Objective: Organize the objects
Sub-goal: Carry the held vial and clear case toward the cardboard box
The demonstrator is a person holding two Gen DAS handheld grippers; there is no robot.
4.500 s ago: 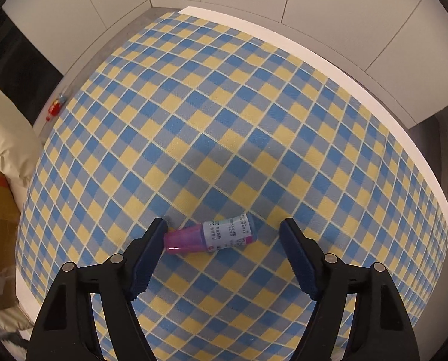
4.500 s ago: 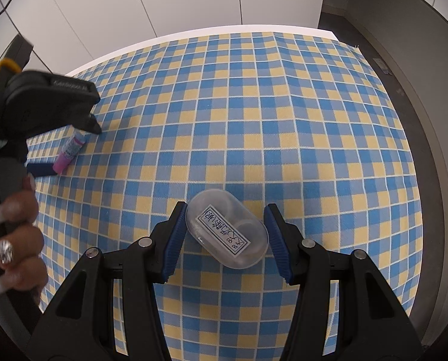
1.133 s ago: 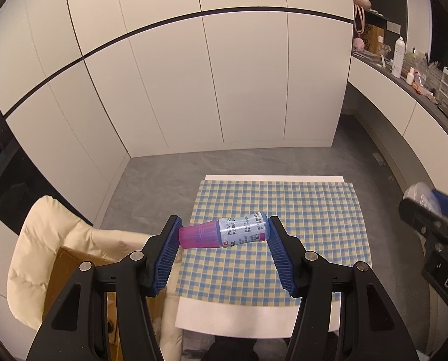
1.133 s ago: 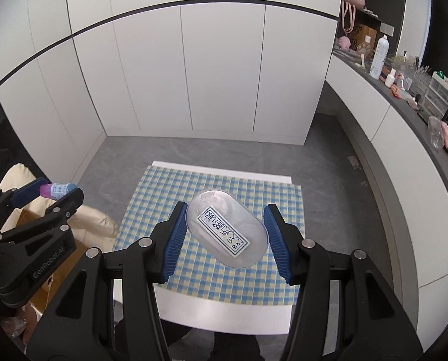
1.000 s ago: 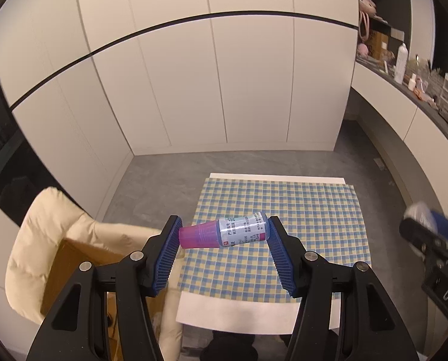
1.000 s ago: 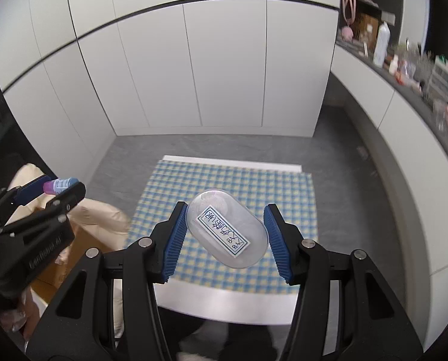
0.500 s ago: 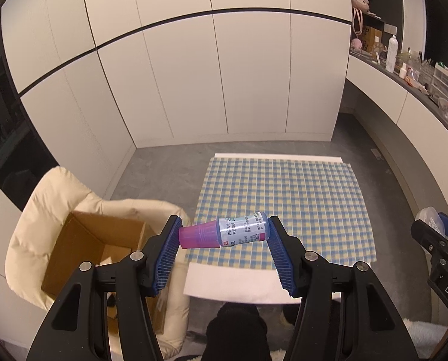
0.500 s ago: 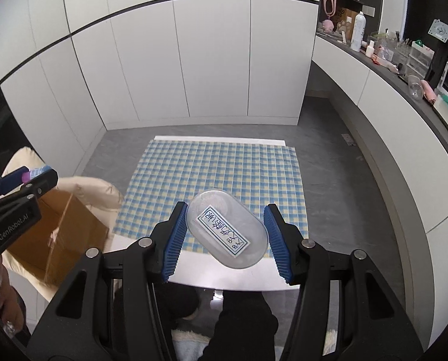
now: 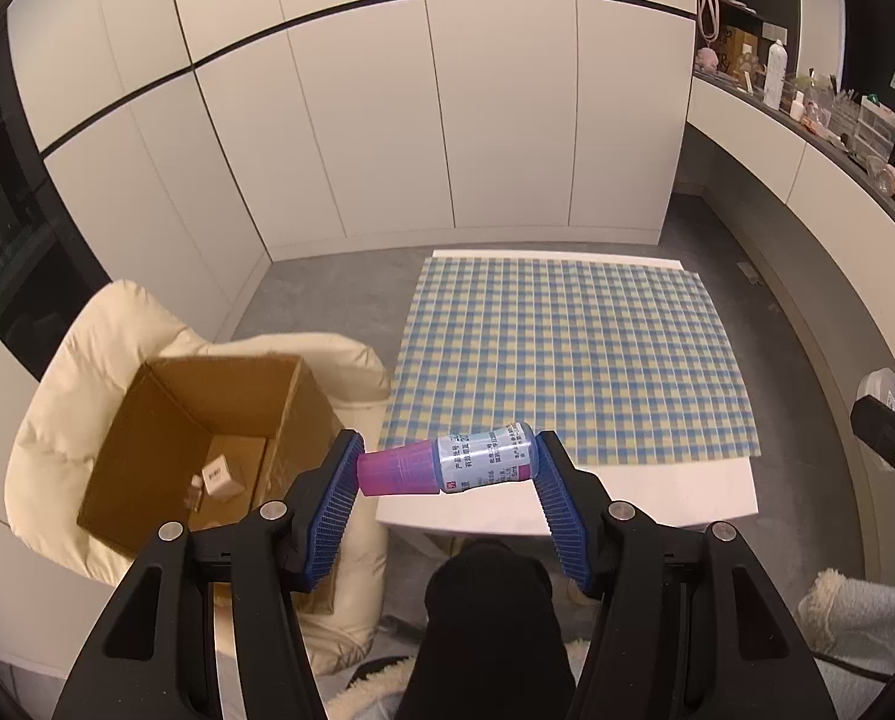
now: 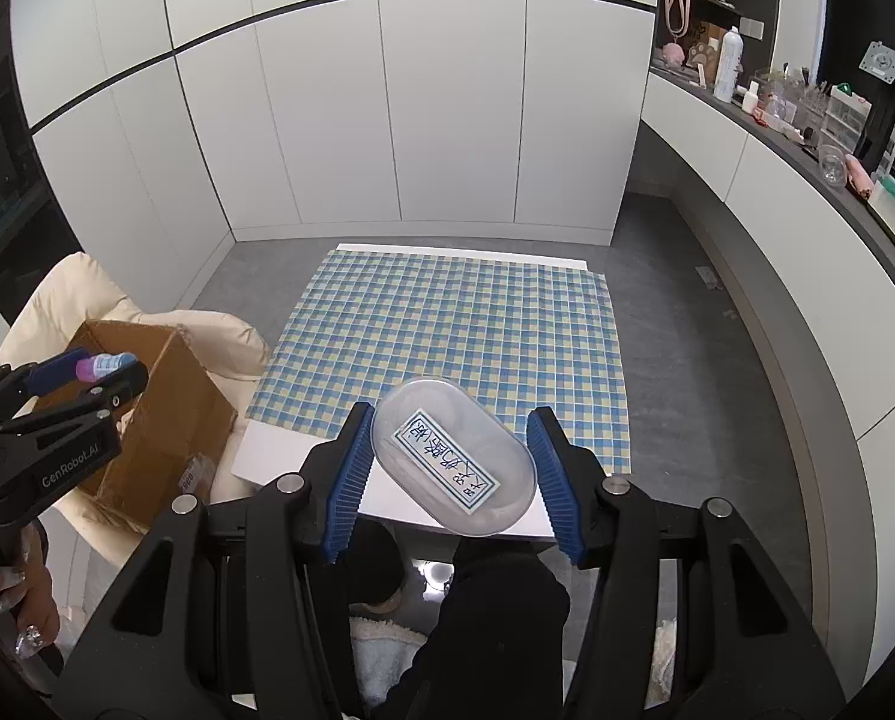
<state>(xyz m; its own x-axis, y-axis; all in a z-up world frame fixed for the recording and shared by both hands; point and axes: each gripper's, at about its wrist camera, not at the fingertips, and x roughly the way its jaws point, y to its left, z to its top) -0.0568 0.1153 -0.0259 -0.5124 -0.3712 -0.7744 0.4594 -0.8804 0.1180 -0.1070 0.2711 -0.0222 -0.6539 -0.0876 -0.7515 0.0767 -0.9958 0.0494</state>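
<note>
From the left wrist, the left gripper [image 9: 447,471] has its fingers [image 9: 331,501] closed endwise on the bottle [image 9: 447,468], long axis crosswise, pink cap at 9 o'clock. The open box [image 9: 207,444] sits on a cream chair at 9 o'clock, below and just beside the fingers; the checked bench [image 9: 567,360] lies at 12.

From the right wrist, the right gripper [image 10: 450,465] clamps the clear tub [image 10: 453,456], long axis running 11 to 5. The box [image 10: 171,408] lies at 9 o'clock, well apart; the left gripper [image 10: 81,387] hangs nearer it, so I'd judge the bottle drops first.

Blue-yellow checked tablecloth [image 9: 567,348], pink-capped bottle [image 9: 447,468], brown cardboard box [image 9: 207,420], cream chair [image 9: 87,348]
</note>
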